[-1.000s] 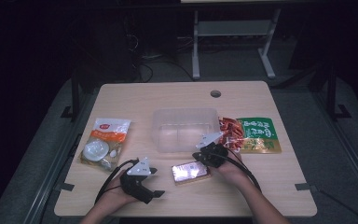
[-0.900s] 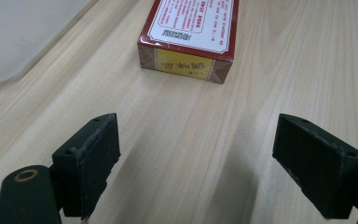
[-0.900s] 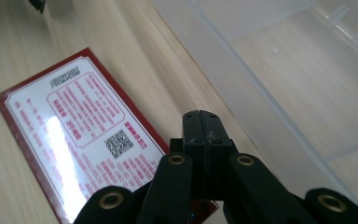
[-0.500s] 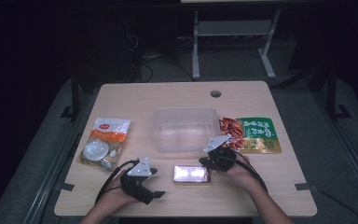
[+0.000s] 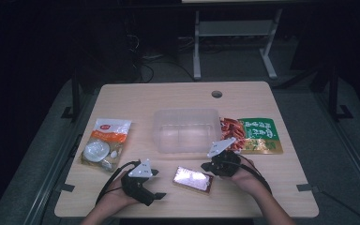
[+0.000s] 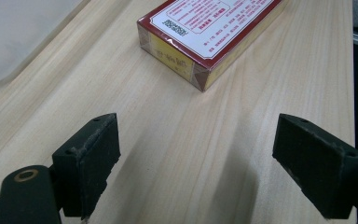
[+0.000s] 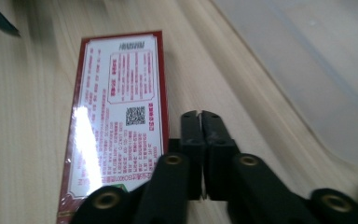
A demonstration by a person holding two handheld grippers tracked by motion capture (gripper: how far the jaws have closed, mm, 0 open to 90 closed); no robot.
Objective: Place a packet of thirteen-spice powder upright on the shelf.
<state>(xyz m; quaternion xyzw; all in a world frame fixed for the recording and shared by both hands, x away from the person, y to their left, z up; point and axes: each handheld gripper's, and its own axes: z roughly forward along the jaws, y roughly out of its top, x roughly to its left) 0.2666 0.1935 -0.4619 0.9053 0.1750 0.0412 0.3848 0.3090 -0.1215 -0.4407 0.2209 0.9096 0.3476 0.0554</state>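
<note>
A flat red box (image 5: pixel 193 179) with a white printed label lies on the wooden table (image 5: pixel 178 101) near its front edge. The same box (image 6: pixel 205 32) lies ahead of my left gripper (image 6: pixel 196 154), whose jaws stand wide open over bare wood. In the high view the left gripper (image 5: pixel 157 194) sits just left of the box. My right gripper (image 7: pixel 200 116) is shut with nothing between its jaws, and its tips rest beside the long edge of the box (image 7: pixel 116 116). From above, the right gripper (image 5: pixel 206 166) touches the box's right end.
A clear plastic tub (image 5: pixel 186 130) stands at the table's middle, and its wall (image 7: pixel 317 65) is close to my right gripper. A green and red snack packet (image 5: pixel 253 135) lies at the right. An orange and white packet (image 5: pixel 105 143) lies at the left.
The right gripper has swung back toward the right and lower. The red box has turned and slid a little left toward the front. The left gripper has stayed put.
</note>
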